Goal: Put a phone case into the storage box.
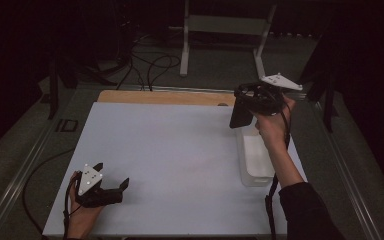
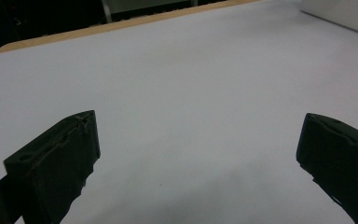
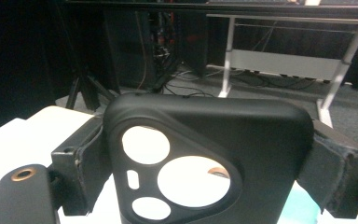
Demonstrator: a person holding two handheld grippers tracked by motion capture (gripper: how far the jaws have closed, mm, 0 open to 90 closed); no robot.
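Over the far right of the table (image 1: 170,150), from the high view: right gripper (image 1: 252,102) raised in the person's right hand (image 1: 272,125), jaws clamped on a black phone case (image 1: 241,116) that hangs down just above a clear plastic bin (image 1: 255,160) at the table's right edge. Near the front left corner: left gripper (image 1: 112,187) low over the white surface in the left hand (image 1: 82,215), jaws spread, nothing between them.

Along the left gripper's own jaws: both black jaws wide apart, bare white table (image 2: 191,93) between and beyond, a strip of wooden edge at the far side.

Along the right gripper's jaws: phone case (image 3: 223,154) pinched across its width, one jaw against each long side, camera cut-outs facing the lens, upper end toward the dark room.

Judging by look: light, thin-walled, matte, probably rubbery and flexible. Likely to bow or pop free under a hard squeeze across the open shell, yet not fragile. Best held at the long side walls, near the stiffer camera end, with moderate pressure.
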